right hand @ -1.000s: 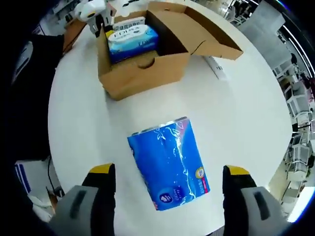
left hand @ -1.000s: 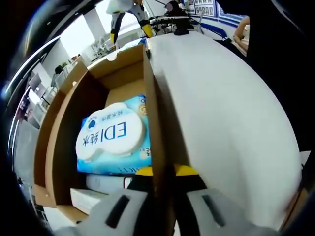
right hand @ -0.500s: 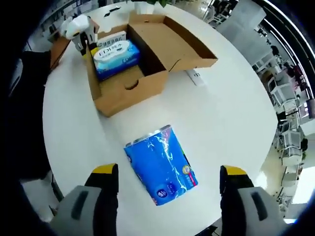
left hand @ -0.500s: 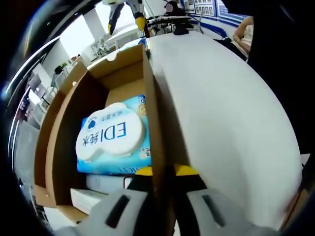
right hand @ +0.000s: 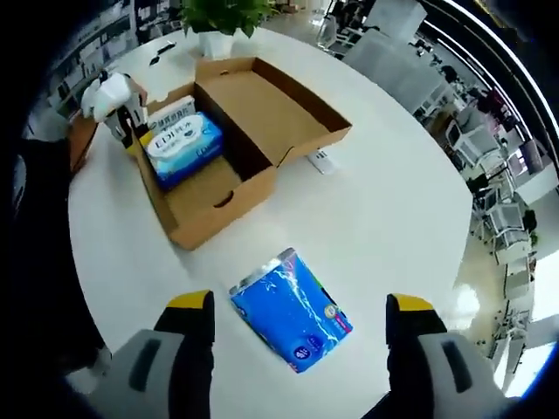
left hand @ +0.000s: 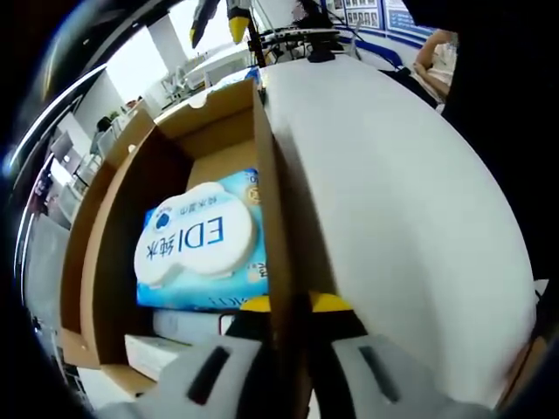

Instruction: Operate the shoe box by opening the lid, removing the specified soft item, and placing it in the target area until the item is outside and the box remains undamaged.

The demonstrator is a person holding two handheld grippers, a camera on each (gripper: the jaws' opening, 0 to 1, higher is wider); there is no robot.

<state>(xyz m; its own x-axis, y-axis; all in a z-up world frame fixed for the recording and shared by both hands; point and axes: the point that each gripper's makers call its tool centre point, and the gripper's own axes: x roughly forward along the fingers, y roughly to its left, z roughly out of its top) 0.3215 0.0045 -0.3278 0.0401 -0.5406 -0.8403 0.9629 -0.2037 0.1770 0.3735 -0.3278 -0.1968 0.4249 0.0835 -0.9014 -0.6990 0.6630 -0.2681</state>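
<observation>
Left tool (left hand: 284, 304) is pinched narrow on the side wall of the shoe box (right hand: 229, 196), holding it steady. Right tool (right hand: 300, 304) is wide open and holding nothing, hanging above the blue soft pack (right hand: 292, 321), which lies on the white counter (right hand: 384, 218) just outside the box's front wall, toward the counter's near edge. Lid (right hand: 272, 105) is folded fully back, box looks intact. A wipes pack marked EDI (left hand: 203, 240) sits inside the box with a white carton (right hand: 170, 114) beside it. A potted plant (right hand: 223, 17) stands at the far edge. Judging by this, the removal step looks done: item is out, right tool clear of it. Next move likely just needs the left tool to let go of the wall without tearing or dragging the cardboard.
</observation>
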